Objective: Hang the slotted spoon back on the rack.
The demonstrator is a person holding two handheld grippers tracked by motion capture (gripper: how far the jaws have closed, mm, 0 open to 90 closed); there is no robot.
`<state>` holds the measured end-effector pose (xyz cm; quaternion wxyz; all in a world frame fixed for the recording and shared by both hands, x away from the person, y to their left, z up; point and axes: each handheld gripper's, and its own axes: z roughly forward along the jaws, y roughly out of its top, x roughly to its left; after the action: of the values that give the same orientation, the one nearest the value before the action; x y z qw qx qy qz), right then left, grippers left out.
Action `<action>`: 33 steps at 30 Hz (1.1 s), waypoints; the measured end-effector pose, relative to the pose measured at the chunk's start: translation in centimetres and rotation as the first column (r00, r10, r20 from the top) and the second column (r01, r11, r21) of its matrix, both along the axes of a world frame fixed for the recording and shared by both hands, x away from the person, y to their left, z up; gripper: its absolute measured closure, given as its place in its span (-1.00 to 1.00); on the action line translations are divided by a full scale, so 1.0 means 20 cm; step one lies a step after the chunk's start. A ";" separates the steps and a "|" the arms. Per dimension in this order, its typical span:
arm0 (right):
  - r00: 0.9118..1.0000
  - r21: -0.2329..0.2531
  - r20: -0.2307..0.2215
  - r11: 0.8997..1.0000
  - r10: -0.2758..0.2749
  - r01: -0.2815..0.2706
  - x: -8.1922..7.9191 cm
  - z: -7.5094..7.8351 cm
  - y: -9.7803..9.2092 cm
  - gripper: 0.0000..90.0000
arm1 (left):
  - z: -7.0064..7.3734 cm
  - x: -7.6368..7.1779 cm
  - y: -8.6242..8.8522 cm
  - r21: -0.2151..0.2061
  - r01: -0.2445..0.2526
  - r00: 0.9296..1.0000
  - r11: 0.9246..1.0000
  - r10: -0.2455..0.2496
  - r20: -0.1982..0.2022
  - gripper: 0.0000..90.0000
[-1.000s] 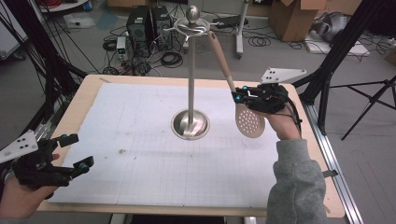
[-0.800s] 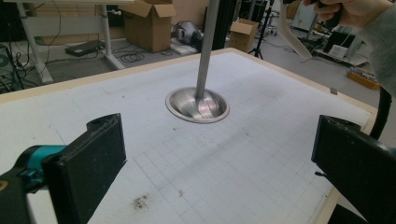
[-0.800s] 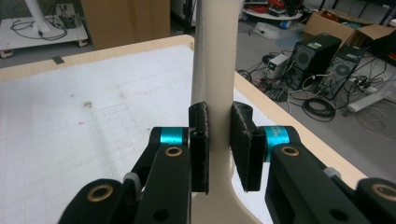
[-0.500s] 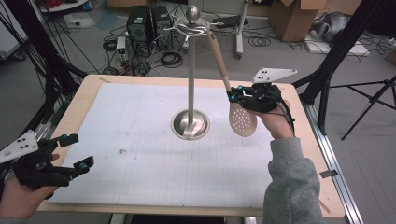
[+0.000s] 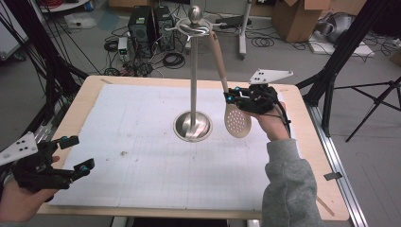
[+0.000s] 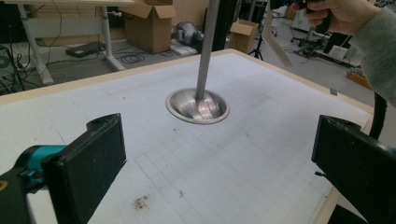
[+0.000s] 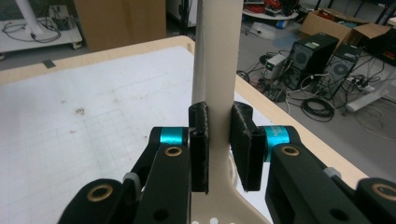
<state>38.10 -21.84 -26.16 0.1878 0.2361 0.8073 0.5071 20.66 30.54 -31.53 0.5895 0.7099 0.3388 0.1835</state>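
Slotted spoon (image 5: pixel 236 122) is hanging tilted from the top hooks of the metal stand (image 5: pixel 193 124) at desk centre, bowl just right of the stand's base, above the mat. Right claw (image 5: pixel 232 97) is clamping the spoon's lower handle just above the bowl. Left claw (image 5: pixel 75 153) is idling wide apart and empty at the near left desk (image 5: pixel 90 87) edge. Judging: spoon looks hooked or nearly so; whether it's going on or coming off is unclear, release or lift remaining.

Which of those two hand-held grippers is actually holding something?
The right hand-held gripper: its jaws are clamped on the handle of the beige slotted spoon hanging from the metal stand. The left hand-held gripper sits open near the table's corner, holding nothing.
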 end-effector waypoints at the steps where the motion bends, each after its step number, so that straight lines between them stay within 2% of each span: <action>1: 1.000 0.003 0.000 1.000 0.001 -0.001 0.00 0.00 0.01 0.73 | 0.00 0.00 0.00 -0.001 -0.003 1.000 1.000 0.003 0.000 -0.93; 33: 1.000 -0.011 -0.010 1.000 -0.027 0.027 0.06 -0.05 0.12 0.73 | 0.00 0.00 0.01 -0.005 -0.006 1.000 1.000 0.006 -0.002 -0.93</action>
<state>39.31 -19.37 -27.08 0.1917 0.2486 0.8077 0.4991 20.58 30.80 -31.58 0.5906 0.7076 0.3417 0.1838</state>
